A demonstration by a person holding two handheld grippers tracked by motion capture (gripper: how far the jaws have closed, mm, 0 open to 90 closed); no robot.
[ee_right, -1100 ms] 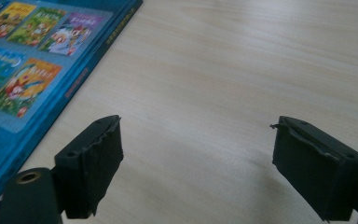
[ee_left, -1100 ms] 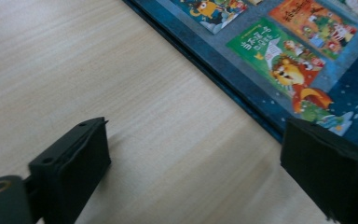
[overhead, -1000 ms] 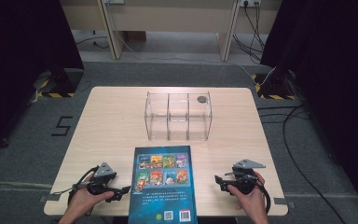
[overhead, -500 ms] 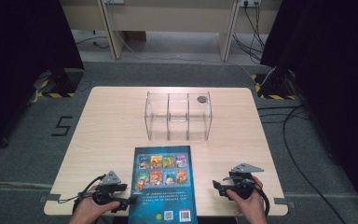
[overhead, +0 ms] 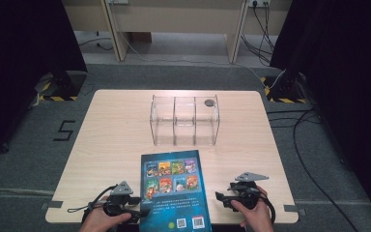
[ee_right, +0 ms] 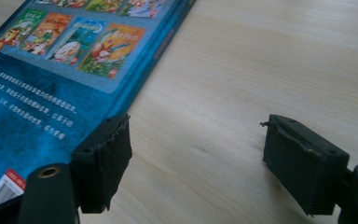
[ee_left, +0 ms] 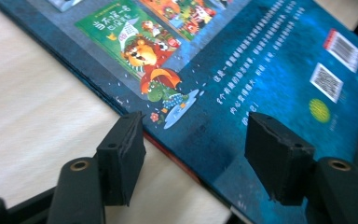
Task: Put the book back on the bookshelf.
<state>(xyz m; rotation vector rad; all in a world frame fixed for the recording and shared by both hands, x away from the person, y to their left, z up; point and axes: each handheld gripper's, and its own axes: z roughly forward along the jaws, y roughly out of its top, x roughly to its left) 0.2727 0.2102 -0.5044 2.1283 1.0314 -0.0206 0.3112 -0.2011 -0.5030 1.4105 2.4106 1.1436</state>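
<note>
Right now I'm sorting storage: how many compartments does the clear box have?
3, side by side in the clear box at the table's middle: left, centre and right. A dark round thing shows at the right one's far corner.

We hold both grippers low at the near edge: left gripper (overhead: 134, 211) jaws closed in, right gripper (overhead: 223, 199) jaws apart, narrowing slightly.
</note>
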